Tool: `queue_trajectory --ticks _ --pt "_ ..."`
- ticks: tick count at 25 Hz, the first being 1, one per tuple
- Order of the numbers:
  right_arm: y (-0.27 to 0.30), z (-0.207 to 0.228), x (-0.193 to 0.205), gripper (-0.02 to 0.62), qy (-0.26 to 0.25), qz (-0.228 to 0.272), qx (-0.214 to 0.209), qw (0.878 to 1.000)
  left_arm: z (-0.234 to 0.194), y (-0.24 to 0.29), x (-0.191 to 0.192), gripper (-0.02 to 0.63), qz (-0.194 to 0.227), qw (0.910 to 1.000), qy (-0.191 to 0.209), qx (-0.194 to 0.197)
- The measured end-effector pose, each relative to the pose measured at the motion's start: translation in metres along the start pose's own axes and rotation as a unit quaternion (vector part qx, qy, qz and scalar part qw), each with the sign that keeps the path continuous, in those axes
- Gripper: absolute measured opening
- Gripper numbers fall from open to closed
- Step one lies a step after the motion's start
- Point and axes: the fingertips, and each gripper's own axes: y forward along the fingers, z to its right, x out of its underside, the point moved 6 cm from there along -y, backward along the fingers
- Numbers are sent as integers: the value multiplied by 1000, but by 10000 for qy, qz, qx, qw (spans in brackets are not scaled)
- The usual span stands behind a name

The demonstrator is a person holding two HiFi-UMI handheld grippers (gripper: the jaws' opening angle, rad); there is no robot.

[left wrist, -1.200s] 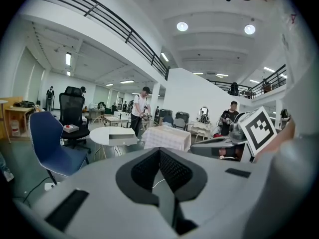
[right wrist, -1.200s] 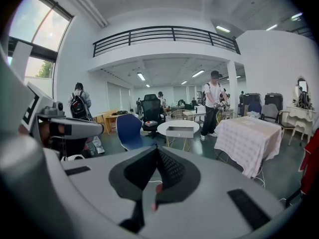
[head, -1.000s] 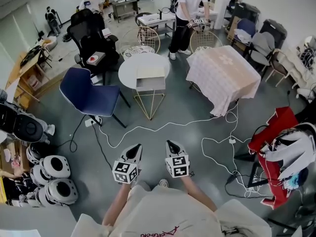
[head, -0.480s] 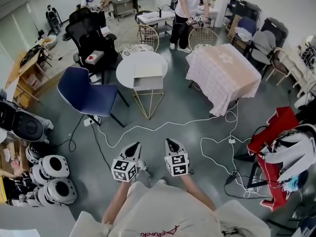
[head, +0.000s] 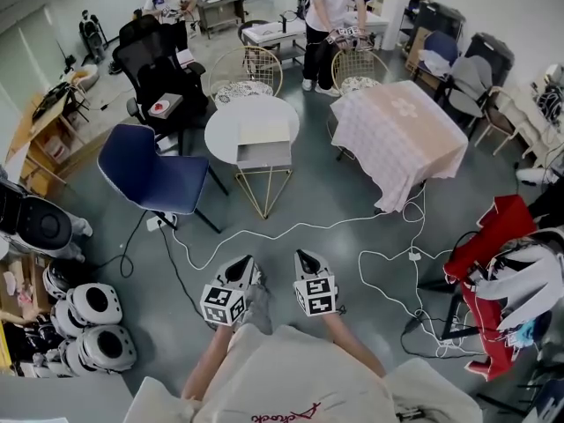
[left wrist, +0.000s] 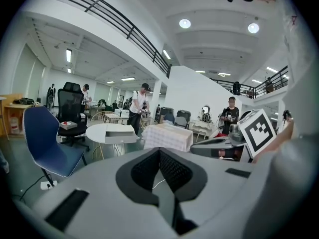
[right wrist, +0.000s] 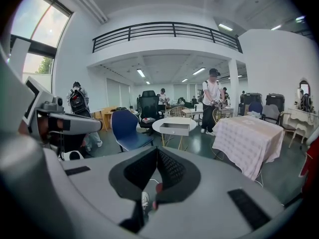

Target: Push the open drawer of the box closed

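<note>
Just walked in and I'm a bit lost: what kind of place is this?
Likely a shared lab or workshop in a tall hall: work desks with office chairs, cables trailing over the grey floor, and a railed mezzanine above.

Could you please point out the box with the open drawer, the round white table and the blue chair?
box (head: 264, 155), head view, its grey front.
round white table (head: 224, 130), head view, bare left part of top.
blue chair (head: 172, 188), head view, seat.

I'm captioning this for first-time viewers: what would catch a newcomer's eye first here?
The left gripper and right gripper at bottom centre, each bearing a black-and-white marker cube. Beyond them, the box with its drawer open on the round white table, between a blue chair and a cloth-draped table.
</note>
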Motion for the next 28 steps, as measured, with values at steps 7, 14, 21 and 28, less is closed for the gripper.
queue_trajectory --ticks 7,14,21,28 --pt "37 13 -12 17 -59 -133 62 9999 -30 32 -10 12 -28 9999 -59 93" --pt "81 22 -22 17 -52 -320 117 9994 -63 70 -21 12 -72 9996 -128 257" --pt "135 24 -38 17 -49 -465 69 9989 -109 101 -29 12 -212 9991 -227 284" --pt "207 32 -89 17 -17 -402 197 9990 -172 147 -69 12 -217 9985 -186 459"
